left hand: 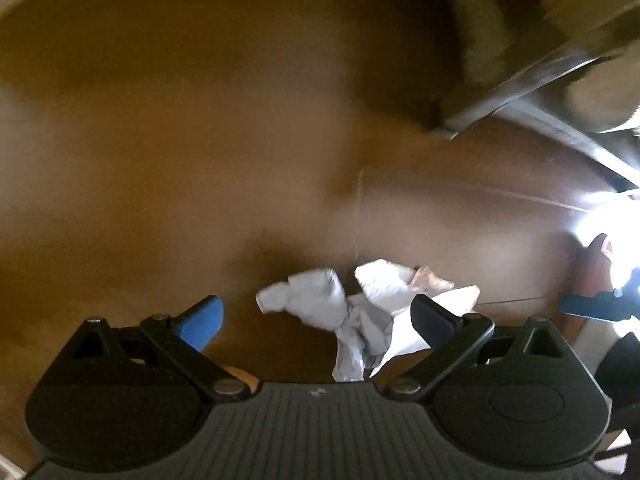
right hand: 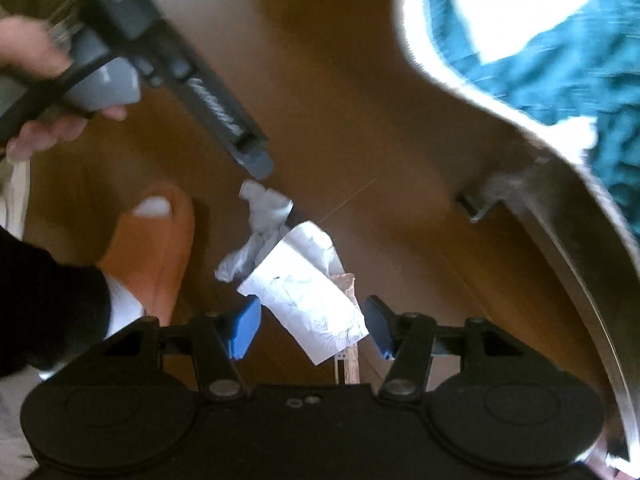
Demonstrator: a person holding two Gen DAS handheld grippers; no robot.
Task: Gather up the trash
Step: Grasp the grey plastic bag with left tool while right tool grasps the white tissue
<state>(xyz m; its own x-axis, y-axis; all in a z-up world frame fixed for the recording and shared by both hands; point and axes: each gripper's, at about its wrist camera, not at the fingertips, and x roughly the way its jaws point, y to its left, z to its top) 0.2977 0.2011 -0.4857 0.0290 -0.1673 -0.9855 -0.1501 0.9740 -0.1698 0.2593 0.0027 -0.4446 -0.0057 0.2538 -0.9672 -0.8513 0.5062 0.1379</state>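
Both claws hang spread wide and empty over the crumpled white paper trash (right hand: 296,280) on the brown floor (right hand: 360,100), the left claw (left hand: 316,316) and right claw (right hand: 312,326) bracketing it, likely to pinch it.

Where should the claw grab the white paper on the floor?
Probably the flat white paper across its narrow width, coming straight down from above. It lies flat on the floor, already between the right claw's open fingers, so closing should pinch its long sides.
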